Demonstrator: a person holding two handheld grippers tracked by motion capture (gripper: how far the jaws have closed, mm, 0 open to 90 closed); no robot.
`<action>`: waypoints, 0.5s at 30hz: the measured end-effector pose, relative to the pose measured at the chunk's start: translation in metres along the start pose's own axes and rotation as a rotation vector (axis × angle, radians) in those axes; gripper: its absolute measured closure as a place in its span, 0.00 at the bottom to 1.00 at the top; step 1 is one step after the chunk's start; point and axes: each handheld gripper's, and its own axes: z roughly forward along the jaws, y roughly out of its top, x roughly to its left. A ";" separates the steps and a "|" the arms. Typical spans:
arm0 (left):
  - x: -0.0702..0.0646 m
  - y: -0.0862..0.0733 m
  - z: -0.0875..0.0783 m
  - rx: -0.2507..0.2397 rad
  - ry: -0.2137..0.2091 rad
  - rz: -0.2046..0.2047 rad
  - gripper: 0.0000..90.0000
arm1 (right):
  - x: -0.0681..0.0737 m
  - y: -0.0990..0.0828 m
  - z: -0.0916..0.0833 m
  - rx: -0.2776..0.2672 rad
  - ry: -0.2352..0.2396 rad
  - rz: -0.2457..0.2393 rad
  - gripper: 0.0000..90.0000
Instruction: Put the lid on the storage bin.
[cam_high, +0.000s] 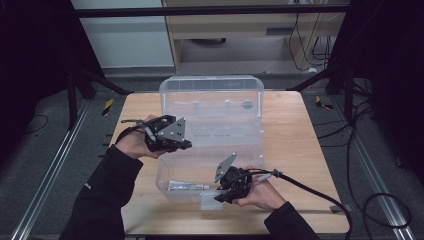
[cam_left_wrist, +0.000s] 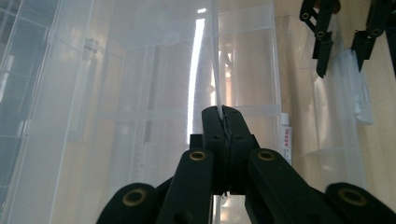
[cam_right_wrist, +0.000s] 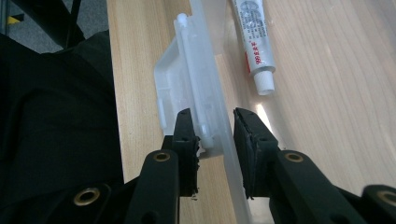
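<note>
Pinching clear plastic box (cam_high: 210, 95) wall – left gripper (cam_left_wrist: 223, 116), right gripper (cam_right_wrist: 215, 130) straddling latch (cam_right_wrist: 187, 84)

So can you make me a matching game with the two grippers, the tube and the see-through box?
Things:
1. left gripper
2. right gripper
3. tube
4. clear box

Places or states:
A. lying on its side inside the box, at the near end
B. jaws pinched shut on a thin clear plastic edge
C. standing open on the wooden table
D. jaws on either side of the near wall and its latch

Pairs: 1-B, 2-D, 3-A, 4-C
</note>
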 end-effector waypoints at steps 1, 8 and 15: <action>-0.001 0.000 0.000 -0.001 -0.004 -0.003 1.00 | 0.000 0.000 0.000 0.000 -0.001 -0.001 0.79; -0.009 0.000 -0.001 0.023 -0.010 0.007 1.00 | 0.002 0.000 0.000 -0.003 -0.013 -0.010 0.79; -0.018 0.001 -0.001 0.043 -0.021 0.008 1.00 | 0.004 -0.001 0.000 -0.010 -0.027 -0.016 0.78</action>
